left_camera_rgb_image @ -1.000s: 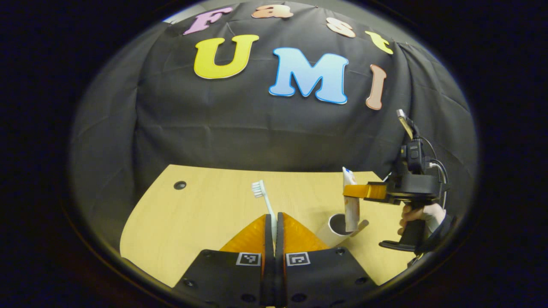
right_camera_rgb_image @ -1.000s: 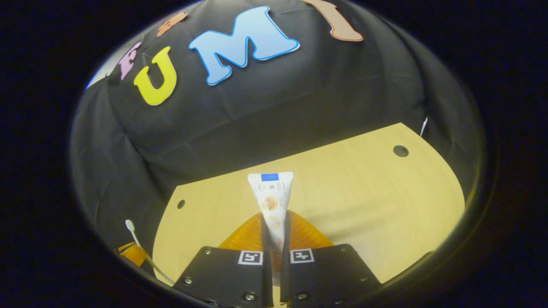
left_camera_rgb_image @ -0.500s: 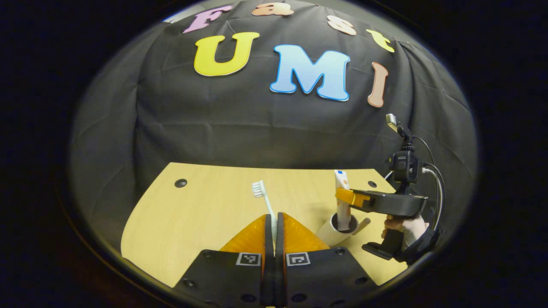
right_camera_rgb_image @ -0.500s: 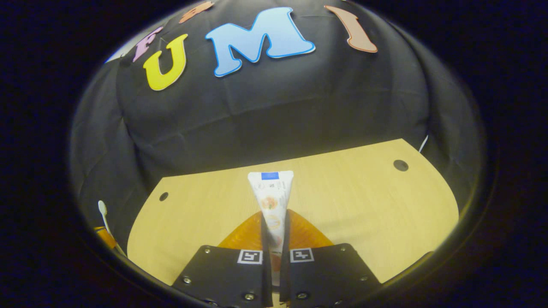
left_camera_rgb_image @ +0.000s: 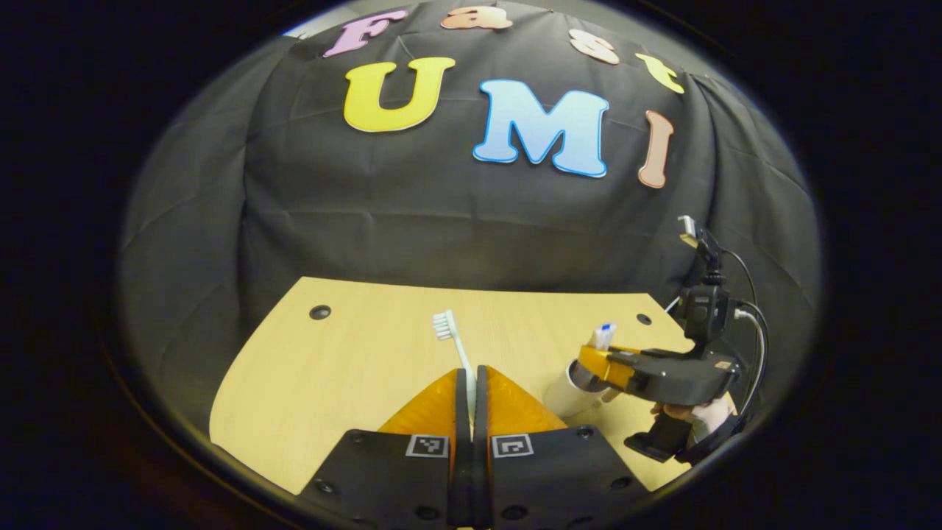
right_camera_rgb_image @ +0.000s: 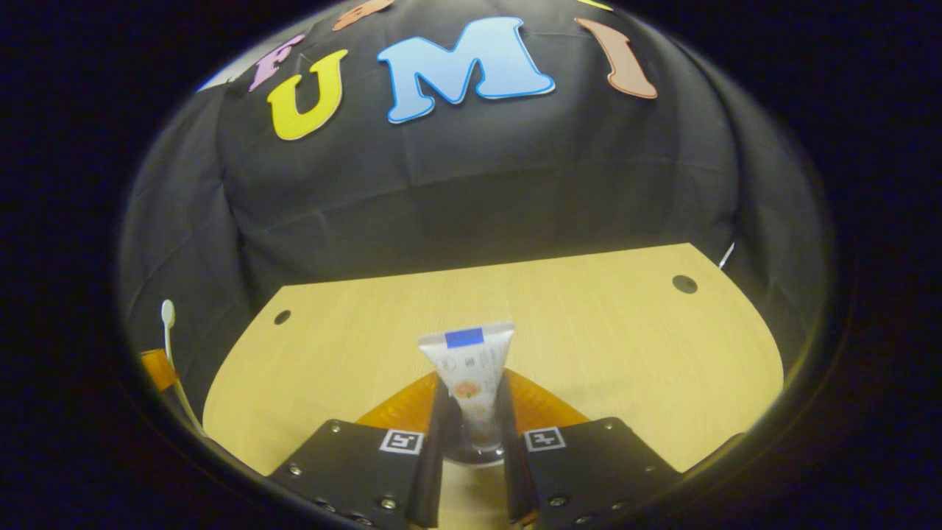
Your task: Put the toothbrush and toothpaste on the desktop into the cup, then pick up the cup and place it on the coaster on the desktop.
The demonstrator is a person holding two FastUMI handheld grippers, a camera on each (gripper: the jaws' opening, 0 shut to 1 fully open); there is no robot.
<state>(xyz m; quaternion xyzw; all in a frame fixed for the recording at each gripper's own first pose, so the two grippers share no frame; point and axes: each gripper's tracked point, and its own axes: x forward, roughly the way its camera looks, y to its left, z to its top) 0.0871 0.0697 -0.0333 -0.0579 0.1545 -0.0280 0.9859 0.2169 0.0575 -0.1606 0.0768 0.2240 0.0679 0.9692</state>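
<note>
My left gripper (left_camera_rgb_image: 471, 372) is shut on the handle of a white toothbrush (left_camera_rgb_image: 450, 335), whose bristle head points up and away over the wooden desktop (left_camera_rgb_image: 331, 368). In the left gripper view, the white cup (left_camera_rgb_image: 563, 394) stands at the right with the toothpaste tube (left_camera_rgb_image: 603, 336) poking out of it. The right gripper (left_camera_rgb_image: 600, 361) sits around the tube, held by a hand. In the right gripper view my right gripper (right_camera_rgb_image: 473, 383) stands open, with small gaps either side of the toothpaste tube (right_camera_rgb_image: 467, 361). The tube rests in the cup (right_camera_rgb_image: 475, 458) below. The left gripper (right_camera_rgb_image: 158, 368) and toothbrush (right_camera_rgb_image: 168, 313) show at the far left.
The desktop (right_camera_rgb_image: 625, 353) has small dark cable holes (left_camera_rgb_image: 319, 311) (right_camera_rgb_image: 684, 283) near its far corners. Black cloth hangs as a wall behind the desk's far edge. Bare wood stretches left of the cup.
The right gripper came down over the cup and lowered the toothpaste into it. Its fingers then spread apart and the tube sank lower. My left gripper held still with the toothbrush.
</note>
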